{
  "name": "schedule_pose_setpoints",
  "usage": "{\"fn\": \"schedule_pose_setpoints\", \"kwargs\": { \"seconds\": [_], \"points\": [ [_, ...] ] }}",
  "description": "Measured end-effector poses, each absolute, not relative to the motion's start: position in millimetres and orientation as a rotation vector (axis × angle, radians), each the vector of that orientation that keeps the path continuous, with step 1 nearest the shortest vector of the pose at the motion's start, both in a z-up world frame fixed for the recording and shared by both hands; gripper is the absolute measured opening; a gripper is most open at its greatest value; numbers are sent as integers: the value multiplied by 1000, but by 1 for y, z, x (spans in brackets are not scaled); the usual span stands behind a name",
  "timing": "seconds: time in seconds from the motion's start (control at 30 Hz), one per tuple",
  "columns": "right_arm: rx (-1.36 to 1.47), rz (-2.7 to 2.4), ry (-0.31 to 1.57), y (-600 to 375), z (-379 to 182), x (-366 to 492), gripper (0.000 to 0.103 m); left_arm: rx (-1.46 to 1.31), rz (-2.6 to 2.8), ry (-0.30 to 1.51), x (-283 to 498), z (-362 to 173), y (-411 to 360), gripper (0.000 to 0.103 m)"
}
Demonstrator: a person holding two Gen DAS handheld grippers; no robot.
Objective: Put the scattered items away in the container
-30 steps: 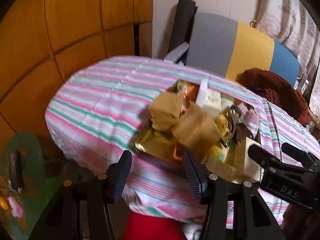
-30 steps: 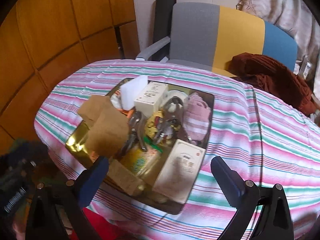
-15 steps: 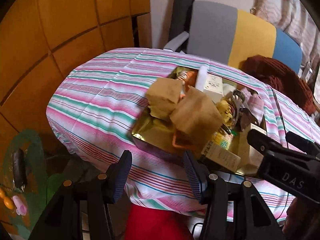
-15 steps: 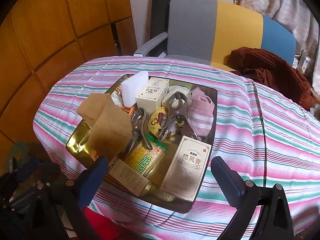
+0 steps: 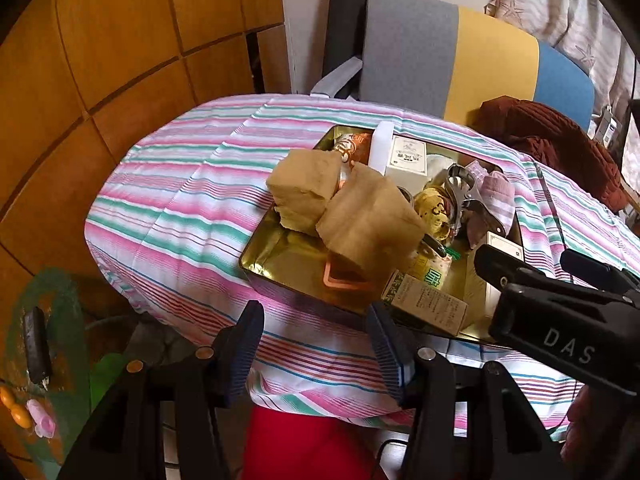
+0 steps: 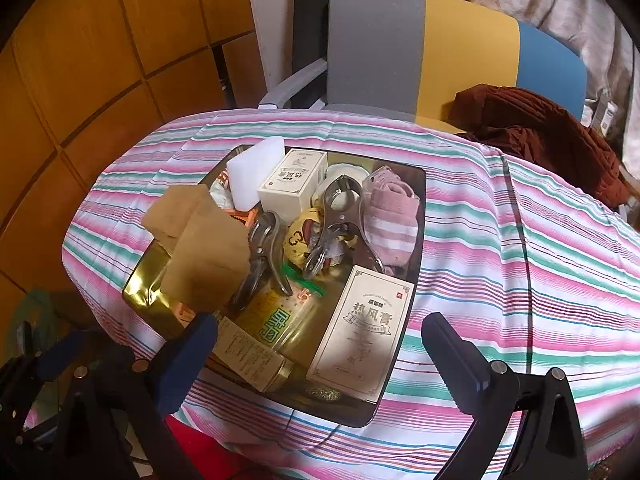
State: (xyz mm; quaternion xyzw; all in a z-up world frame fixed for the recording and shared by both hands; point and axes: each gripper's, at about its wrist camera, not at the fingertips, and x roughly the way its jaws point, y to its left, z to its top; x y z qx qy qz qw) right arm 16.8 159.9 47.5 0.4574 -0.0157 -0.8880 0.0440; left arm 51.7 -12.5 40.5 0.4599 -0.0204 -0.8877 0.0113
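A gold metal tin [image 6: 144, 300] [image 5: 272, 256] sits on the striped tablecloth, full of items: two tan sponge blocks [image 6: 200, 240] [image 5: 368, 220], metal tongs [image 6: 336, 216], a pink sock [image 6: 394, 216], a white block [image 6: 254, 172], cream boxes [image 6: 364, 328] and a yellow packet [image 6: 276, 320]. My left gripper [image 5: 316, 344] is open and empty, held before the table's near edge. My right gripper [image 6: 320, 352] is open and empty above the tin's near edge. The right gripper's black body shows in the left wrist view [image 5: 560, 320].
A grey, yellow and blue chair [image 6: 440, 48] stands behind the table with a brown garment [image 6: 540, 132] on it. Wooden wall panels [image 6: 100, 60] are on the left. A red stool [image 5: 304, 444] is below the table edge. A green mat [image 5: 44, 340] lies on the floor left.
Both grippers have drawn back and up from the tin, so more of the table shows. Both stay open and empty. The tin's contents have not moved.
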Motion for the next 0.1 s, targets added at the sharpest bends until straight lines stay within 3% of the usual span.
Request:
{"fn": "schedule_pose_setpoints", "kwargs": {
  "seconds": [0.1],
  "points": [
    [1402, -2711, -46, 159, 46, 16, 103, 1433, -2785, -76, 53, 41, -9, 54]
  ]
}}
